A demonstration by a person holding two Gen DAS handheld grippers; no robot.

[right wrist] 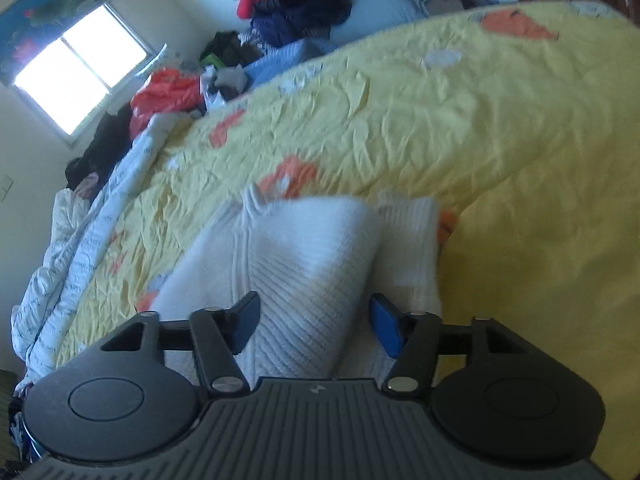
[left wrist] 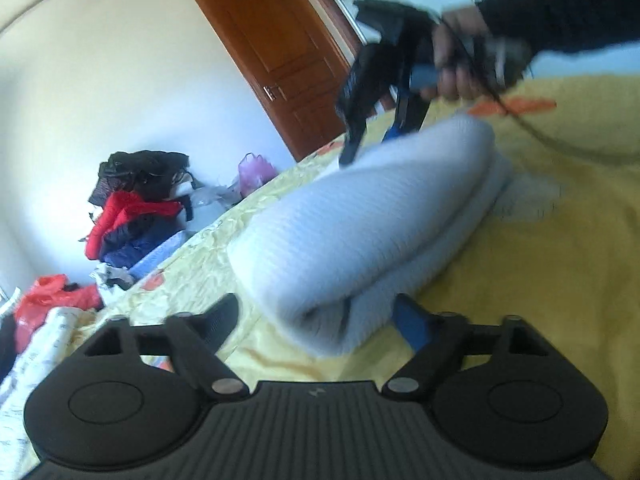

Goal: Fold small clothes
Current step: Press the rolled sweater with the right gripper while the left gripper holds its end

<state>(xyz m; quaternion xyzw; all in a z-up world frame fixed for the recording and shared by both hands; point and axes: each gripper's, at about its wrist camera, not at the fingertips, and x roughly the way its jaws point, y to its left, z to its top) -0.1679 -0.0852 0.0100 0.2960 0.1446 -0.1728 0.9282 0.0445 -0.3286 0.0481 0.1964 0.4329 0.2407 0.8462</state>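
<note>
Both my grippers, left (left wrist: 316,320) and right (right wrist: 314,322), hang with jaws released around the folded white knit garment (left wrist: 360,216) on the yellow bedspread (right wrist: 480,120).

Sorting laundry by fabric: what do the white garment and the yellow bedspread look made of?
White garment: apparently a thick, soft knit, matte, with fine ribbed rows showing across the fold.
Yellow bedspread: seemingly thin woven cloth, slightly glossy, finely crinkled, with orange printed patches. Fibre unclear.
</note>
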